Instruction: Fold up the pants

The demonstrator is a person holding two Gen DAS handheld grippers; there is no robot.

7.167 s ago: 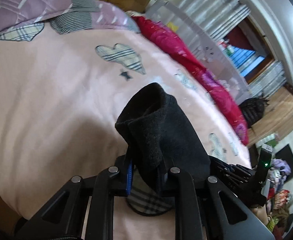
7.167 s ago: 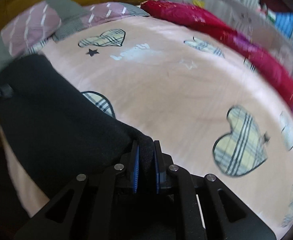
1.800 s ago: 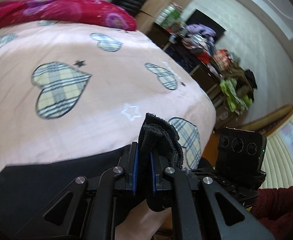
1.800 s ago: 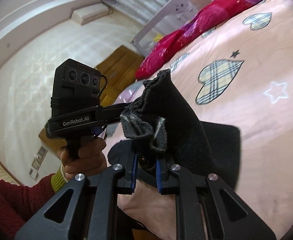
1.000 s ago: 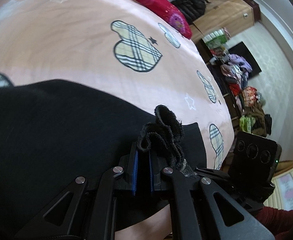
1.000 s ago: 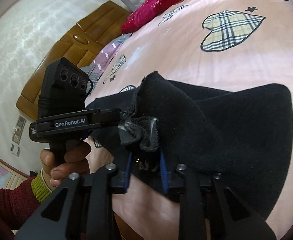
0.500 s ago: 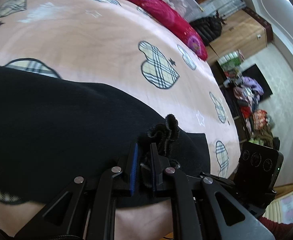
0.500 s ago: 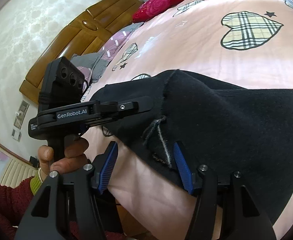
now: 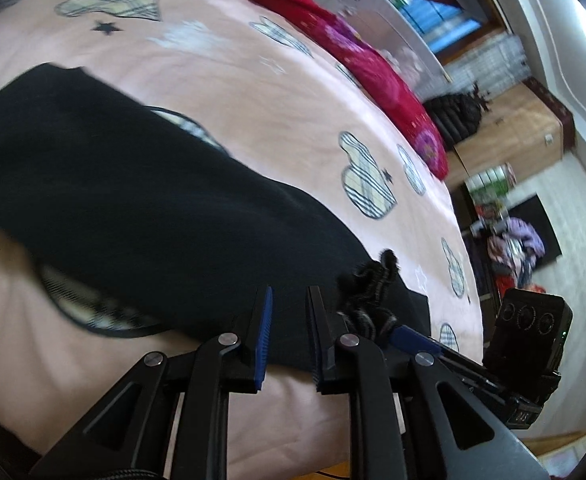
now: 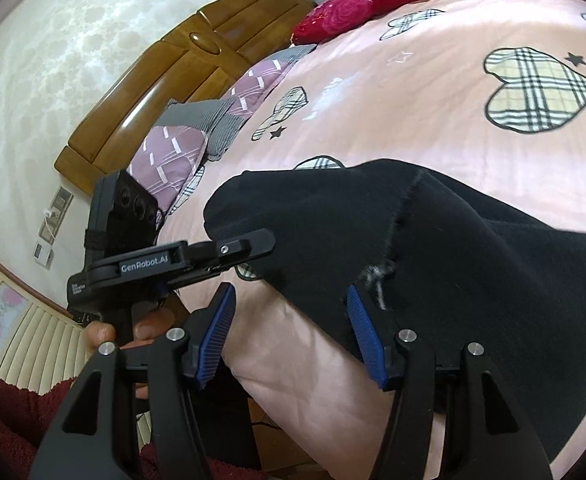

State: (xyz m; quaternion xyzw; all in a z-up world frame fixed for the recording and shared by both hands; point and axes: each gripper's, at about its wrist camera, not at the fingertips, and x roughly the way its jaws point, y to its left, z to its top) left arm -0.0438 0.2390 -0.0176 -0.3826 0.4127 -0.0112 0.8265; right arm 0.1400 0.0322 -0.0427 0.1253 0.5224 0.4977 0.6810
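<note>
The black pants point(image 9: 141, 200) lie spread along the near edge of the pink bed sheet point(image 9: 253, 92). My left gripper point(image 9: 287, 312) is slightly open over the cloth's near edge, with nothing between its pads. A bunched hem point(image 9: 369, 284) sits just right of it. In the right wrist view the pants point(image 10: 433, 248) lie flat. My right gripper point(image 10: 289, 312) is wide open at their near edge, holding nothing. The other gripper point(image 10: 197, 260) shows at the left there.
A red quilt point(image 9: 353, 52) runs along the bed's far side. Pillows point(image 10: 197, 128) and a wooden headboard point(image 10: 181, 52) are at the head end. The right gripper's body point(image 9: 529, 332) is at the bed's corner. A cluttered floor and cabinet point(image 9: 509, 136) lie beyond.
Both grippers have let go of the pants. The right one opened wide half a second ago; the left has just opened. The cloth now lies on the bed.
</note>
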